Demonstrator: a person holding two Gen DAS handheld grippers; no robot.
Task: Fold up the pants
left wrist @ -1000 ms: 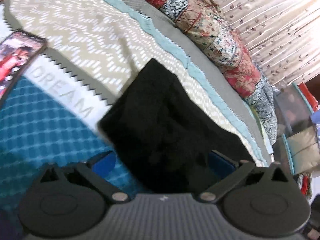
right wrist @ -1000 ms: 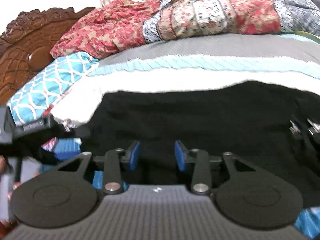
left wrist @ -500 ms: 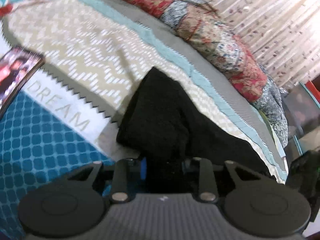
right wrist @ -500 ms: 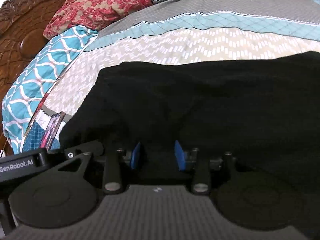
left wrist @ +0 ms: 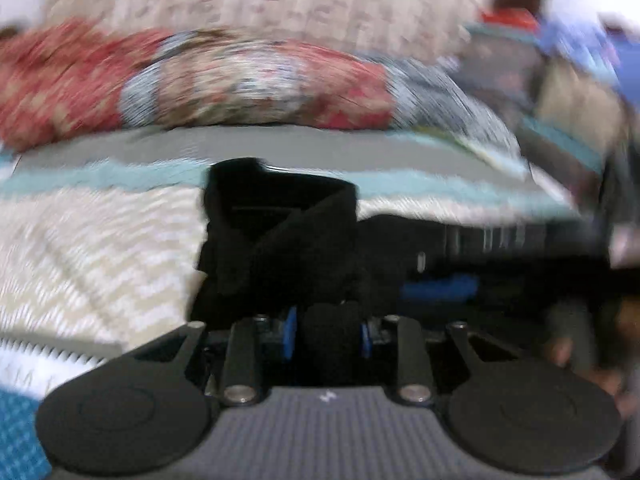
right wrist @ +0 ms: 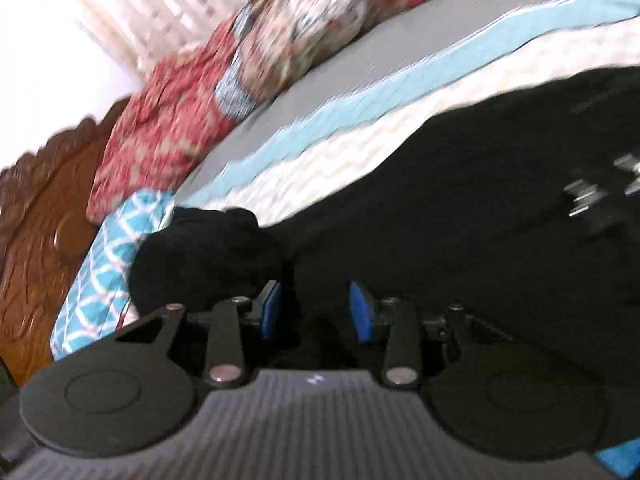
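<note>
— Black cloth is bunched right between the blue pads of the left gripper (left wrist: 326, 338), isn't it?

— Yes. The pads press a thick roll of the pants (left wrist: 280, 236), though the jaws are easing apart a little. The lifted end stands up just ahead of the fingers.

— And the right gripper (right wrist: 314, 312)?

— Part-open, fabric lying between its pads; whether they pinch it I cannot tell.

— Where does the rest lie?

— Its long axis runs off rightward across the bedspread (right wrist: 360, 136), so the left hand seems nearer the free end. Both grippers tilt downward; the patchwork quilt (left wrist: 240, 80) lies well beyond.
</note>
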